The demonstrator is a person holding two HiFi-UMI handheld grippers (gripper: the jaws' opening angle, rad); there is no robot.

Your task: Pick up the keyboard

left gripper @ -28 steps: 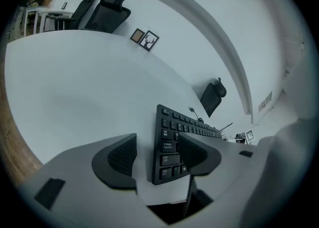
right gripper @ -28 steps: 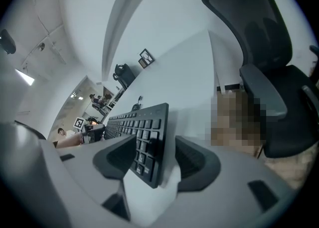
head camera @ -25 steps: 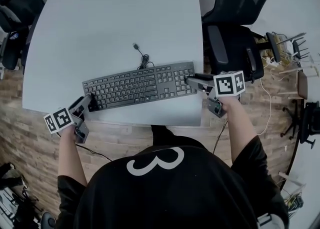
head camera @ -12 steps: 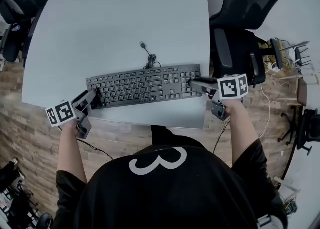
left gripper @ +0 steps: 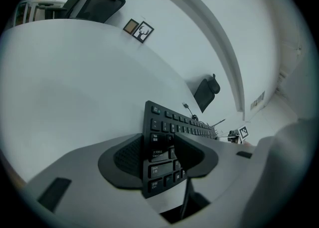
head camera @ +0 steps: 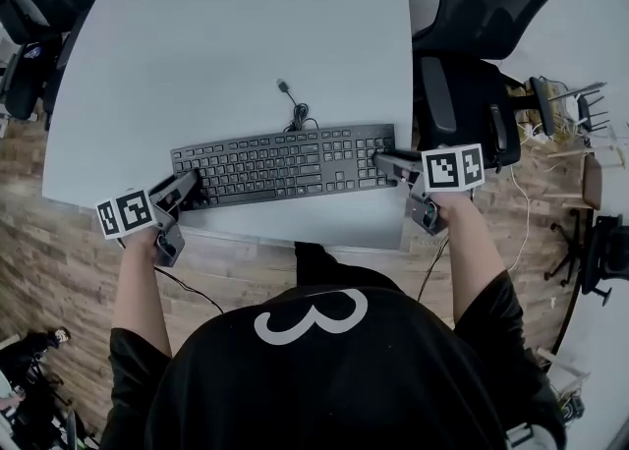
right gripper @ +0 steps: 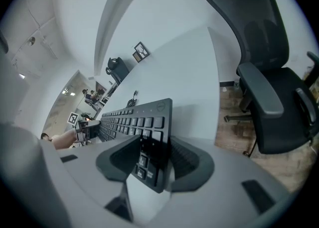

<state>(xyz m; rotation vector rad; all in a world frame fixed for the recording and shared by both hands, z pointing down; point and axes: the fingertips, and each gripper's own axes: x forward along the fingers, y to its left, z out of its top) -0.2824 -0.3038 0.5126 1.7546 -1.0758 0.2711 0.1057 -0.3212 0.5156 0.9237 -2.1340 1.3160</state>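
A black keyboard [head camera: 285,165] lies across the grey table [head camera: 246,26] near its front edge, with its cable [head camera: 292,109] curling away behind it. My left gripper [head camera: 189,188] is at the keyboard's left end. In the left gripper view that end of the keyboard [left gripper: 164,137] sits between the closing jaws of the left gripper [left gripper: 162,155], and both pads touch it. My right gripper [head camera: 381,160] is at the right end. In the right gripper view the right gripper [right gripper: 152,157] is closing too, with the keyboard [right gripper: 134,120] pinched between its pads.
A black office chair [head camera: 482,6] stands just off the table's right side and fills the right of the right gripper view [right gripper: 264,72]. Another dark chair [head camera: 29,6] stands at the left. Beyond the table's front edge is wooden floor [head camera: 59,242].
Both grippers have narrowed their jaws around the keyboard's two ends. The left gripper has slid a little further in over the left end.
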